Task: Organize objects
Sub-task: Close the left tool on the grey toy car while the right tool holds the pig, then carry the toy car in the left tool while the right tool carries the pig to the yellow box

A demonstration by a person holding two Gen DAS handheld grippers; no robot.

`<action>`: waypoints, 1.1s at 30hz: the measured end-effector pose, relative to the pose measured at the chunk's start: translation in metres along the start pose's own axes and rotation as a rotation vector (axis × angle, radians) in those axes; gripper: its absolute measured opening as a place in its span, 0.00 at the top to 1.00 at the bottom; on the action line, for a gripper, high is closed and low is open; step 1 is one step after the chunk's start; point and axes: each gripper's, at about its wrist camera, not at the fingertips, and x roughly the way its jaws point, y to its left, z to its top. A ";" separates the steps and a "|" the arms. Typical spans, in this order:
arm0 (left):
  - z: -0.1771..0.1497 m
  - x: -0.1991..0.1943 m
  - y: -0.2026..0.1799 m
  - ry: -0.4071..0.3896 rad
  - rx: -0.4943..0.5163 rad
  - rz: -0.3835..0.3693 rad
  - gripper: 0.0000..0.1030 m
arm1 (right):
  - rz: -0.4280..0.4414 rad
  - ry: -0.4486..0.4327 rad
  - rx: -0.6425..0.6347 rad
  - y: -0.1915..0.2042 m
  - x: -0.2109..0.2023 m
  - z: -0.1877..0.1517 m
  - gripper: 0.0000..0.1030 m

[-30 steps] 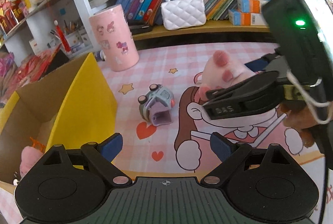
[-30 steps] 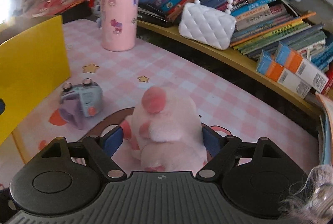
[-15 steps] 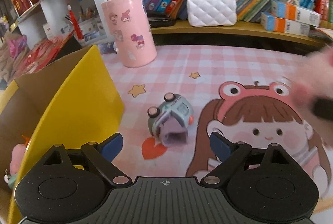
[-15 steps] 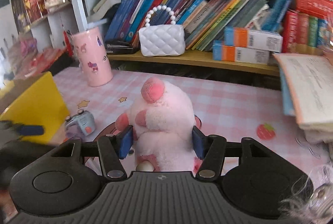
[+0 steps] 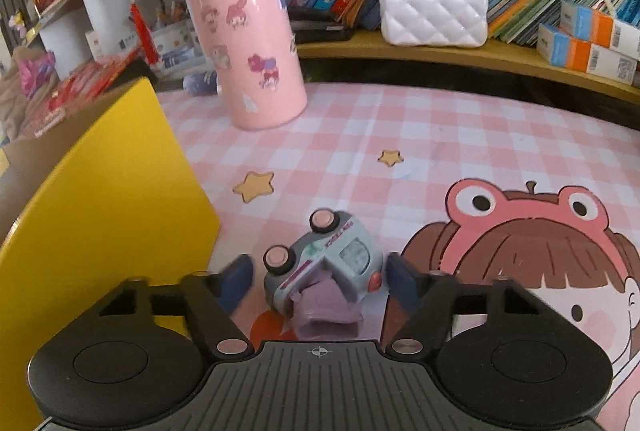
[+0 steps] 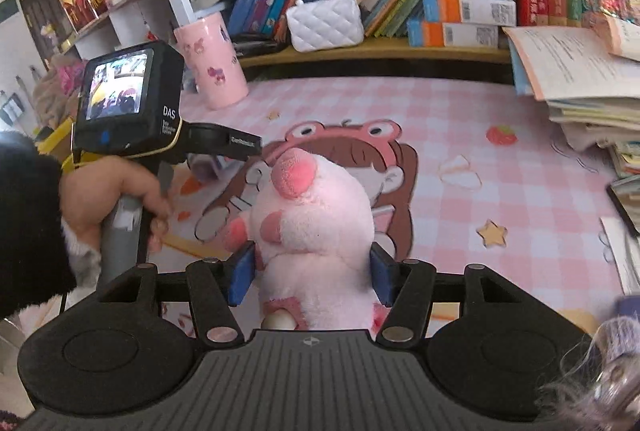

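A small grey-blue toy car (image 5: 340, 259) with pink wheels lies on its side on the pink checked mat (image 5: 400, 135). My left gripper (image 5: 320, 283) straddles it and its jaws are closing. The right pad meets the car, while a thin gap shows at the left pad (image 5: 236, 283). My right gripper (image 6: 312, 279) is shut on a pink plush toy (image 6: 316, 215), held above the mat. In the right wrist view a hand (image 6: 116, 191) holds the left gripper's body (image 6: 124, 103) at the left, over the partly hidden car (image 6: 204, 167).
An open yellow cardboard box (image 5: 100, 211) stands just left of the car. A pink canister (image 5: 248, 47) stands behind it, and a white quilted purse (image 5: 432, 11) sits on the bookshelf. Stacked papers and books (image 6: 580, 95) crowd the mat's right side.
My left gripper came down and forward onto the toy car, and its jaws narrowed around it. My right gripper closed on the plush, then carried it away to the right.
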 end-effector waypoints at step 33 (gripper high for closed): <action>-0.104 -0.167 0.113 -0.020 -0.056 -0.367 0.45 | -0.068 0.034 -0.051 0.087 -0.023 -0.030 0.46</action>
